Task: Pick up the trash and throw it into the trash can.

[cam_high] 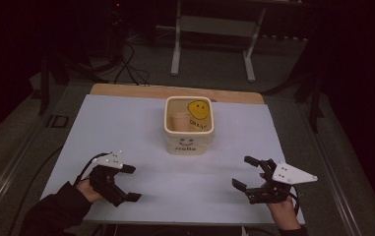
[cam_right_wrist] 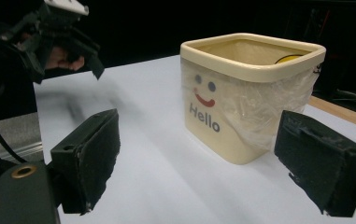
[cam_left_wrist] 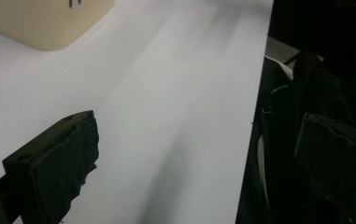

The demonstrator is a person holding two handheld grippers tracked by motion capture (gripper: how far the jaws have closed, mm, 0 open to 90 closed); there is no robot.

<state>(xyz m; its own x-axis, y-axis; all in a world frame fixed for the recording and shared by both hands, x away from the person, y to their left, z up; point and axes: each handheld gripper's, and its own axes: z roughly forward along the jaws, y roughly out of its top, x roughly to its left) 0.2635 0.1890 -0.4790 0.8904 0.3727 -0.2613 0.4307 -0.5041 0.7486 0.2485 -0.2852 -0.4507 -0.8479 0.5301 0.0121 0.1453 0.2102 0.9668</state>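
Item: cream bin, square, rounded corners, "Hello" and a smiling face printed on the wall that faces you, lined with a thin clear bag whose slack hangs down the outside. It stands on the white table top, ahead of both your grippers and between them, well apart from each. Inside it are a brown cup and a yellow smiley piece, leaning at the far wall.

Left gripper: jaws spread apart, empty, held low over the near left part of the table top.

Right gripper: jaws spread apart, empty, facing the bin's printed wall from the near right.

Risks, judged from this layout:
- The bin looks light, so a push from one jaw alone would likely slide or tip it (bring both sides in together).
- The loose bag film could snag on a jaw pad, dragging the liner out when you pull away.
- Reaching for the cup from a slant may knock the rim.
- Your left gripper sits near the table's edge; its trailing cable could catch there.
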